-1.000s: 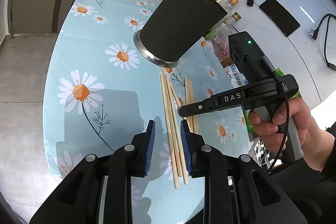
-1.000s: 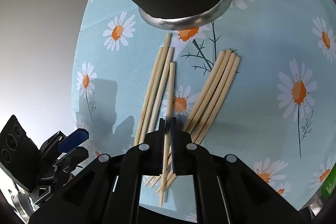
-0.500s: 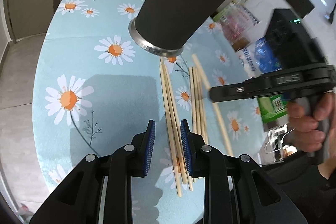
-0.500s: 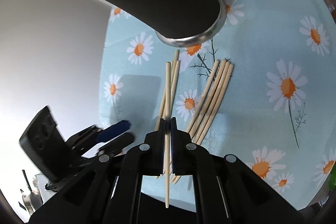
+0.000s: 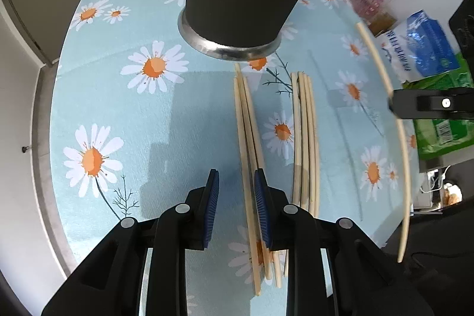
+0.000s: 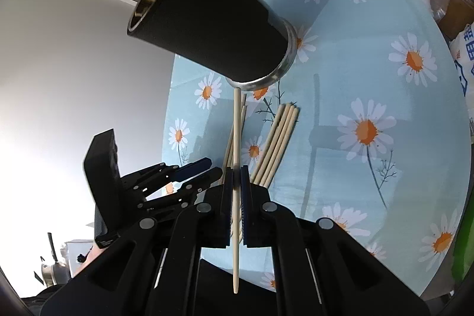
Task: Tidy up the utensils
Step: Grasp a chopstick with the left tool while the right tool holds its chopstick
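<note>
Because it belongs in the tall black metal cup, my right gripper clamps one pale wooden chopstick, while my left gripper hovers released over the rest.

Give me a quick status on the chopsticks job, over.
Right gripper shut on one chopstick, lifted off the cloth. Left gripper open above loose chopsticks. Black cup upright with sticks inside. Nothing blocking.

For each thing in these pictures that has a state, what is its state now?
Right gripper: shut on one chopstick.
Held chopstick: lifted off the table.
Left gripper: open, empty, over the left bundle.
Black cup: upright, chopsticks inside.
Left bundle: lying flat.
Right bundle: lying flat.
</note>
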